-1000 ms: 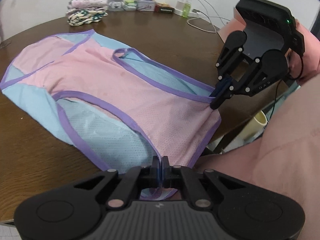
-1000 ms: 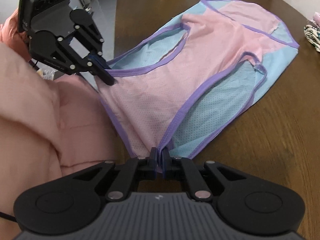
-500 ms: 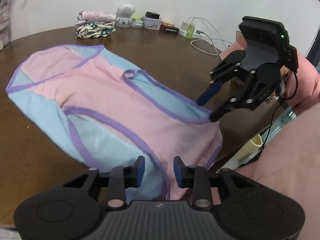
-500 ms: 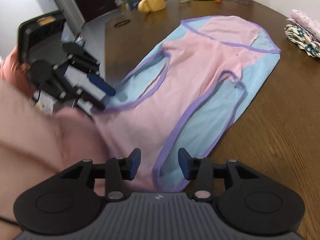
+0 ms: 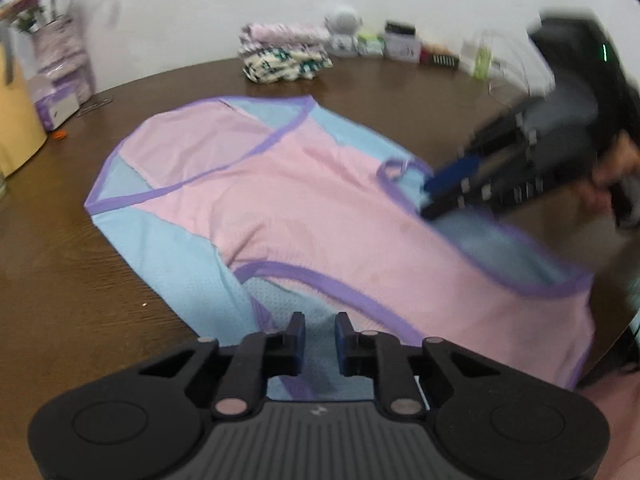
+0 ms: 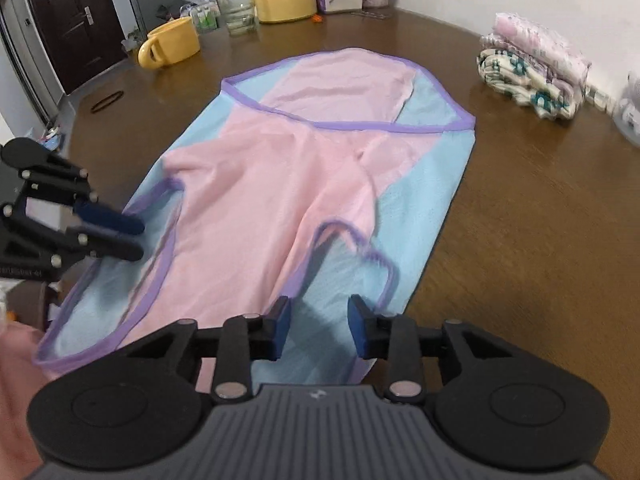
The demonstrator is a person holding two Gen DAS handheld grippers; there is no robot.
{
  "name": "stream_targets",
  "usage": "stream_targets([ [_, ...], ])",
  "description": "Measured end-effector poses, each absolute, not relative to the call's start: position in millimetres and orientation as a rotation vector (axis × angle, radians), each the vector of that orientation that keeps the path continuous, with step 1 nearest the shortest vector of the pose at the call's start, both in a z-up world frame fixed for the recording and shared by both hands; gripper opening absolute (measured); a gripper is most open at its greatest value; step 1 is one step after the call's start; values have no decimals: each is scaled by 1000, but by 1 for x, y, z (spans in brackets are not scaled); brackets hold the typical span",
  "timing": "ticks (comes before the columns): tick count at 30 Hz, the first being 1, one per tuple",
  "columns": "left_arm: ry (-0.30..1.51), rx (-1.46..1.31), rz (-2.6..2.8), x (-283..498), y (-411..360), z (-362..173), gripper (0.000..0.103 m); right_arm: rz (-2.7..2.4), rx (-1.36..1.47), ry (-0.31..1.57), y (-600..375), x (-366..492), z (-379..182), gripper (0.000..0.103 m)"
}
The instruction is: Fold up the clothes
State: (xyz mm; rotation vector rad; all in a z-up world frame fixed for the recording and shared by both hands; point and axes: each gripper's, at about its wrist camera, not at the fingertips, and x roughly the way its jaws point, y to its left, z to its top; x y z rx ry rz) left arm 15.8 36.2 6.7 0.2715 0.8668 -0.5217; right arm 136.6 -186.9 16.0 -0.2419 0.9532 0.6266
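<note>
1. A second ago both my grippers pinched the near hem of the pink-and-blue mesh vest (image 6: pixel 280 184); since then I have let go with both and carried them forward over the cloth.
2. My left gripper (image 5: pixel 320 334) now has its jaws parted and empty, low over the left armhole (image 5: pixel 304 280) with its purple binding.
3. The vest lies flat on the brown surface (image 6: pixel 540 240), long axis running straight away from me, its far end folded back on itself and its near hem at the surface's edge by my lap.
4. My right gripper (image 6: pixel 318 328) is spread wider, also holding nothing, just over the right armhole (image 6: pixel 348 252).
5. Each armhole sits directly under its own gripper, so I judge the next grasp is one side each, then fold lengthwise.
6. A folded floral pile (image 6: pixel 532 68) rests well off to the right.
</note>
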Motion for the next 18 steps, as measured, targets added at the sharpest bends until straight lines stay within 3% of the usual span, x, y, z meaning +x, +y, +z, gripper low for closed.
stream_targets([
  [6,796,127,-536,30,71,31,17,664,-118,934,-205,137,35,32],
  [8,761,103,-415,45,91,41,25,604,-81,885,-217,142,51,33],
  [10,772,86,-287,69,108,41,26,519,-99,865,-219,151,57,33],
  [18,849,0,-92,153,150,22,32,378,-112,953,-215,233,28,33],
])
